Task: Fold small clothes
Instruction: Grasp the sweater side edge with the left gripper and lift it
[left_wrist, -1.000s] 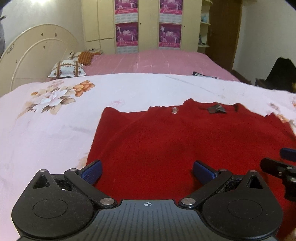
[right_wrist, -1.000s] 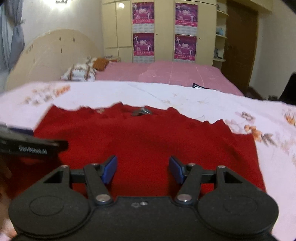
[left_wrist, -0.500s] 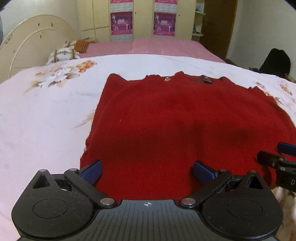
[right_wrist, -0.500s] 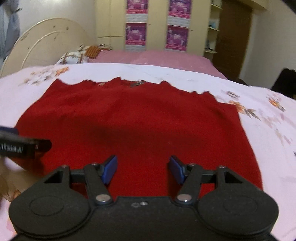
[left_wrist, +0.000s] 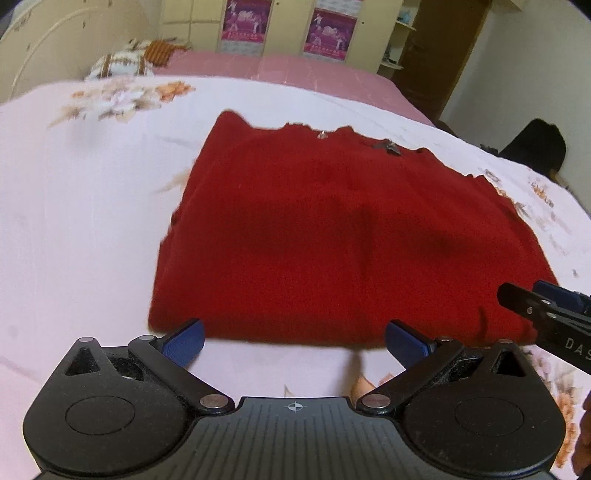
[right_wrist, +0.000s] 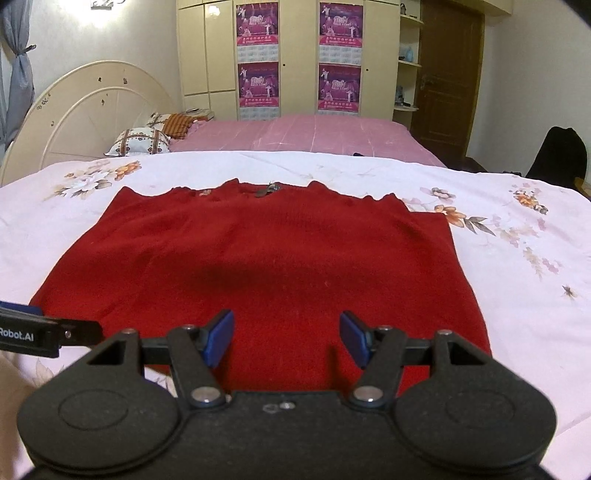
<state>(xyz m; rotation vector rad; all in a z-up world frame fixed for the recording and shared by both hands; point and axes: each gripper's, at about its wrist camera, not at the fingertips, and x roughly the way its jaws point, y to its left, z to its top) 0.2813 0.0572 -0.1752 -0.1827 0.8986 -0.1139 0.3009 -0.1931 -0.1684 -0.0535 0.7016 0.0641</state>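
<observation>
two grippers in view, both w/ jaws spread wide and nothing between the pads. left gripper (left_wrist: 294, 341) sits just short of the near hem of the red sweater (left_wrist: 343, 236); its blue pads flank bare floral bedsheet (left_wrist: 74, 229), left pad tip at the hem's near-left corner, right pad close to the hem towards its right end. right gripper (right_wrist: 287, 338) is over the sweater's near edge, red knit filling the gap between its pads and running ahead of them. sweater (right_wrist: 266, 258) lies flat on the sheet, neckline at the far side from both jaws, small dark trinket (right_wrist: 267, 189) at the collar. contact btwn pads and fabric: cannot tell. right gripper's finger shows at right of left jaws (left_wrist: 546, 314), alongside sweater's near-right corner. left gripper's finger enters at left of right jaws (right_wrist: 48, 332). beyond: pink bed (right_wrist: 295, 133), pillows (right_wrist: 140, 142), wardrobe w/ posters (right_wrist: 295, 55).
</observation>
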